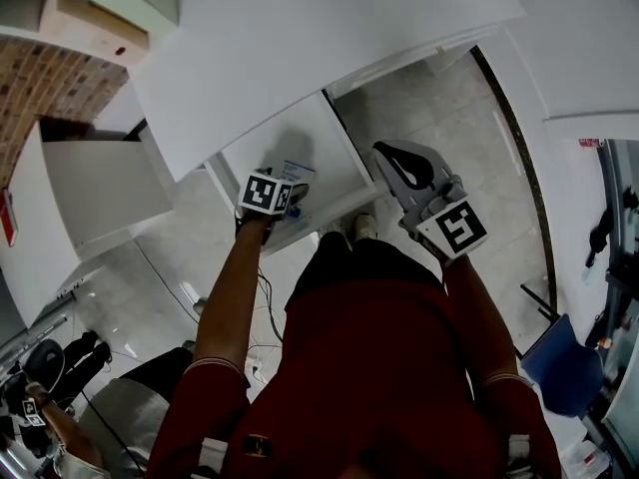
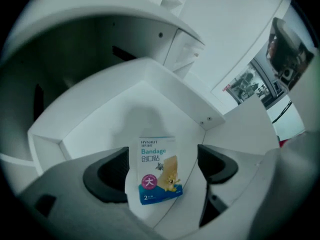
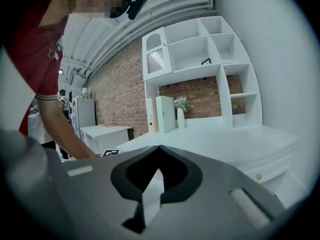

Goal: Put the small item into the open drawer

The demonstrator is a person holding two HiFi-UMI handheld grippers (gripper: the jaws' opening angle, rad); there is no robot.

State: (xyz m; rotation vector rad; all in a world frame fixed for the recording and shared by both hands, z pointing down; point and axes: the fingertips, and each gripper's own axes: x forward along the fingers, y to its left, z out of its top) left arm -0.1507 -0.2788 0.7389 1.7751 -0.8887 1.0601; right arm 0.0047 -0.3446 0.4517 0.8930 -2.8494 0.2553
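Bandage packet [image 2: 156, 170] lying flat on the bottom of the open white drawer [image 2: 95, 124], left claw [image 2: 162, 168] poised over it with jaws spread wide either side, right claw [image 3: 157, 176] closed on nothing, held beside the drawer, above the tiled floor [image 1: 449, 108]

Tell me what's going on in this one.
A person stands over an open drawer with a tool in each hand. The left tool hangs open above it, and a bandage packet lies on the drawer floor between its jaws, not gripped. The right tool is shut, empty, held off to the side.
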